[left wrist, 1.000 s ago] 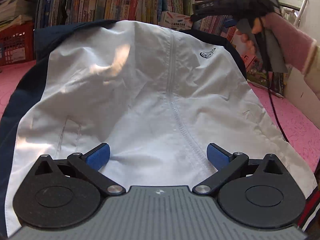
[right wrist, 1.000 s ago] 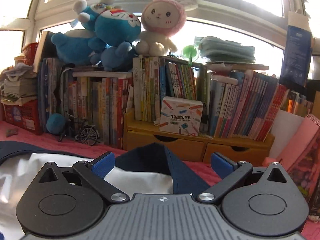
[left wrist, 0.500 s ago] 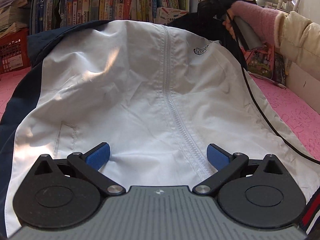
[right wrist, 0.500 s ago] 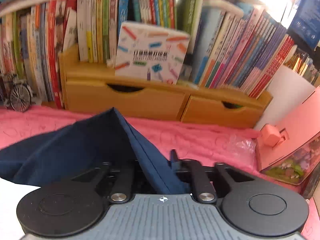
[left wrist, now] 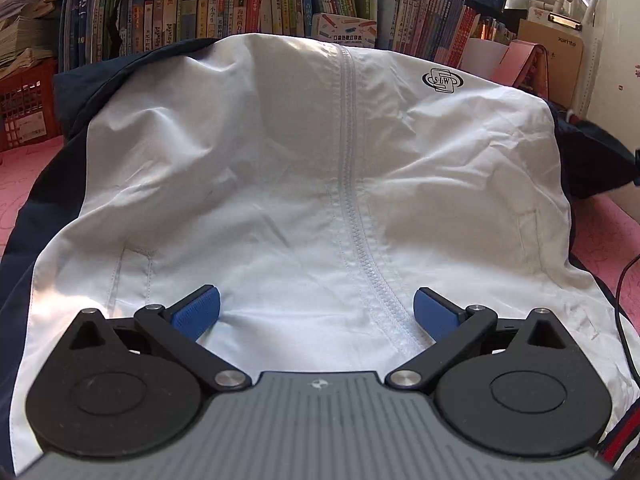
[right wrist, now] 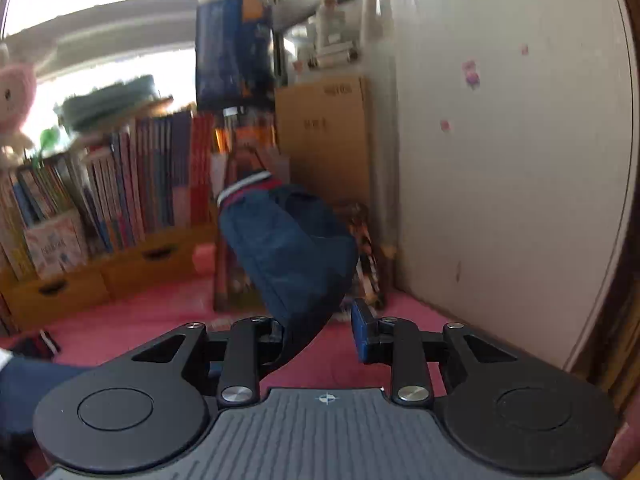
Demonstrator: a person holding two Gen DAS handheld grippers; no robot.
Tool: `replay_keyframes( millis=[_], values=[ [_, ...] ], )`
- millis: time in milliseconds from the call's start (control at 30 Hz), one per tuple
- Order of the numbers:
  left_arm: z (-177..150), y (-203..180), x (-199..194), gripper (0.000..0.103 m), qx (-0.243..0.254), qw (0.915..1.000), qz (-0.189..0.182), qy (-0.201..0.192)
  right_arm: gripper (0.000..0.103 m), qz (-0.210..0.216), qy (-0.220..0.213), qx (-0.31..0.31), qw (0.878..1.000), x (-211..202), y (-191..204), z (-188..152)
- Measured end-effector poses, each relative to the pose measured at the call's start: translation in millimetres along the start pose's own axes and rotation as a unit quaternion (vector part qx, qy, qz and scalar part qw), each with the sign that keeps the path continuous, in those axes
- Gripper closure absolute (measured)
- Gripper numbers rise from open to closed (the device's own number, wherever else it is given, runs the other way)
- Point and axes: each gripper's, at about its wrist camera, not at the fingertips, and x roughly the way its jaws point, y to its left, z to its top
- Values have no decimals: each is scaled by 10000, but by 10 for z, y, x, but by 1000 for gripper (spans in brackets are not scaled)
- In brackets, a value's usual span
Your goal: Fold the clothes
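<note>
1. On the pink bed cover (left wrist: 24, 184) a white jacket (left wrist: 280, 184) with navy side panels lies spread flat, its closed zip (left wrist: 348, 184) running from near to far down the middle and a round logo (left wrist: 442, 80) on the far right of the chest.
2. Just above the jacket's near hem, the left gripper (left wrist: 316, 314) has its jaws spread wide, the blue pads (left wrist: 198, 310) apart on either side of the zip and closed on nothing.
3. To the right, the navy sleeve (right wrist: 292, 248) with its red-and-white striped cuff (right wrist: 244, 188) rises from the right gripper (right wrist: 320, 332) in the blurred right wrist view.
4. The right gripper's jaws have just been opening; they stand partly apart, the sleeve lying against the left finger with a clear gap to the right pad (right wrist: 362, 332), so nothing is pinched.
5. Along the far edge stand rows of books (left wrist: 280, 4); a pale wall (right wrist: 500, 140) and a cardboard box (right wrist: 324, 136) close off the right side.
</note>
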Motion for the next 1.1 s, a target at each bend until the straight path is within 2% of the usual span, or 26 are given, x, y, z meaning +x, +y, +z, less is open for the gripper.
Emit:
replay_keyframes(
  millis=[67, 133, 167, 233, 333, 367, 400, 433, 500, 533, 567, 633, 700, 800, 833, 900, 967, 1100],
  values=[
    [2, -3, 3, 0, 22, 10000, 19, 9, 60, 166, 624, -43, 9979, 4, -78, -304],
    [1, -6, -1, 0, 31, 10000, 27, 10, 55, 432, 1005, -116, 9939, -83, -78, -539],
    [0, -7, -3, 0, 35, 10000, 31, 10, 52, 553, 1031, -208, 9929, -179, -21, -566],
    [0, -9, -7, 0, 44, 10000, 38, 11, 48, 787, 977, -429, 9912, -402, 131, -563],
    [-2, -13, -13, 0, 57, 10000, 50, 12, 31, 1589, 470, -529, 9847, -795, 410, -321],
    [-2, -14, -15, 0, 61, 10000, 54, 13, 21, 1932, 292, -525, 9793, -905, 520, -216],
    [-3, -15, -17, 0, 66, 10000, 58, 13, 12, 2337, 150, -532, 9707, -995, 655, -124],
    [-3, -17, -19, 0, 70, 10000, 62, 13, 10, 2784, 45, -584, 9587, -1064, 818, -42],
    [0, -19, -25, 0, 52, 10000, 56, 4, 8, 3401, -74, -805, 9369, -1066, 1231, 75],
    [1, -17, -26, 0, 42, 10000, 51, 0, 8, 3642, -120, -957, 9263, -1030, 1503, 128],
    [2, -14, -28, 0, 33, 10000, 45, -4, 8, 3712, -115, -1142, 9214, -957, 1802, 166],
    [3, -7, -34, 0, 10, 10000, 30, -14, 10, 3713, -62, -1490, 9165, -781, 2389, 215],
    [3, 2, -42, 0, -17, 10000, 13, -27, 20, 3667, 68, -1700, 9147, -560, 2953, 198],
    [5, 21, -55, 0, -75, 10000, -23, -56, 36, 3854, 703, -1616, 9058, -169, 3534, 54],
    [5, 27, -59, 0, -100, 9999, -39, -68, 38, 3860, 945, -1588, 9038, -51, 3665, -10],
    [6, 40, -66, 0, -149, 9998, -71, -94, 47, 3825, 1138, -1764, 8998, 6, 3712, -228],
    [8, 54, -75, 0, -191, 9997, -102, -114, 52, 3788, 1289, -1970, 8950, 38, 3734, -456],
    [11, 62, -92, 0, -227, 9996, -118, -148, 57, 3764, 1378, -2432, 8833, -1, 3515, -779]
  ],
)
